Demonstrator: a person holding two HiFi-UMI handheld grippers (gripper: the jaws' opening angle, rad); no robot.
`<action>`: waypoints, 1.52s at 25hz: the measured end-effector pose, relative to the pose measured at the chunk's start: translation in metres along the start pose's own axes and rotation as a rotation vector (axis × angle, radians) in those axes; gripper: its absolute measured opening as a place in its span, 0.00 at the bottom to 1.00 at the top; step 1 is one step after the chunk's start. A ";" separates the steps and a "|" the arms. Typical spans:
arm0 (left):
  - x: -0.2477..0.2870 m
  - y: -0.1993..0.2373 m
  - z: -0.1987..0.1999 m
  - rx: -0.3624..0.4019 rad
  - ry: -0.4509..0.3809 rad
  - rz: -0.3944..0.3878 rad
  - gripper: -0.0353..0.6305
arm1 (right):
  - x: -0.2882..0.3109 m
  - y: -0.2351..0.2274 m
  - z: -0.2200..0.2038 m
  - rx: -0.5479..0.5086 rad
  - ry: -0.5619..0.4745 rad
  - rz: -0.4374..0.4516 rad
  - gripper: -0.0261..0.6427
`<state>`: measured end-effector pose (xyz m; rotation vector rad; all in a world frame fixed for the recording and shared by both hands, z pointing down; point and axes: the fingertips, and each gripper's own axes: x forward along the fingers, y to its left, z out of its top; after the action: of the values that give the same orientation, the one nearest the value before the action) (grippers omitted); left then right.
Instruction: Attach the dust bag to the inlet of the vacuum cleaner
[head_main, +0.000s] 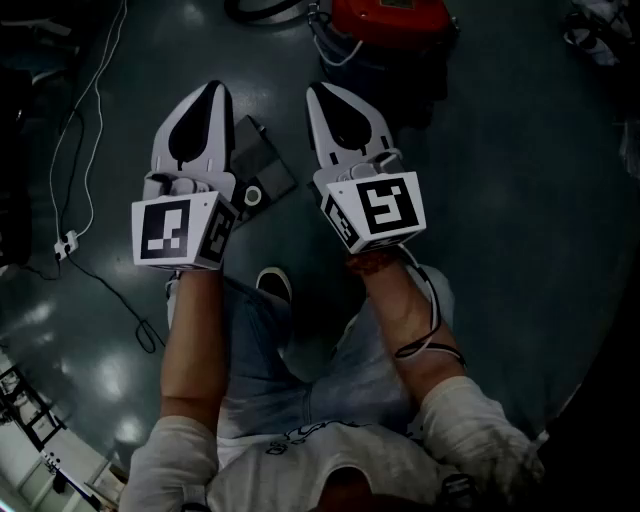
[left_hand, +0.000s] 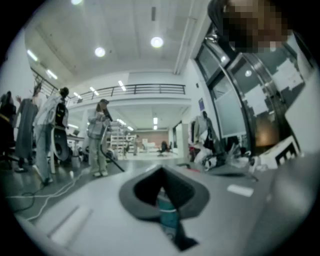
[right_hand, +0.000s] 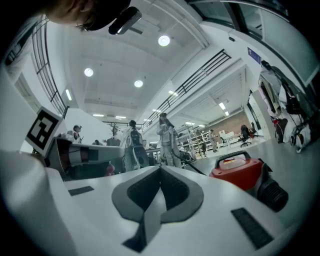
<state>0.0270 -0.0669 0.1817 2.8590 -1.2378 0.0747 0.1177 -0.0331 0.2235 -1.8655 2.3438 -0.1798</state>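
Observation:
The red vacuum cleaner (head_main: 392, 22) stands on the dark floor at the top of the head view, and it shows again right of the jaws in the right gripper view (right_hand: 239, 171). A flat grey dust bag (head_main: 264, 158) with a round collar hole lies on the floor, partly hidden under my left gripper (head_main: 212, 90). Both grippers are held level side by side above the floor and point toward the vacuum cleaner. The left gripper (left_hand: 161, 170) is shut with nothing in it. My right gripper (head_main: 318, 92) (right_hand: 160, 169) is shut and empty too.
A white cable (head_main: 82, 130) and a plug block (head_main: 65, 243) lie on the floor at the left, with a black cable (head_main: 120, 300) nearby. The person's shoe (head_main: 275, 283) stands below the bag. Several people (left_hand: 97, 140) stand in the hall beyond.

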 end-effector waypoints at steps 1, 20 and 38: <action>0.004 0.010 0.003 0.027 -0.012 -0.023 0.06 | 0.013 0.006 -0.003 -0.014 0.005 0.005 0.06; -0.002 0.187 -0.159 0.233 0.243 -0.041 0.06 | 0.158 0.115 -0.140 -0.431 0.392 0.482 0.06; -0.172 0.099 -0.562 0.516 1.033 -0.450 0.41 | -0.008 0.141 -0.537 -1.022 1.091 1.047 0.29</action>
<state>-0.1816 0.0142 0.7335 2.6066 -0.3735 1.7659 -0.1142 0.0097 0.7261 -0.1539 4.3517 0.2505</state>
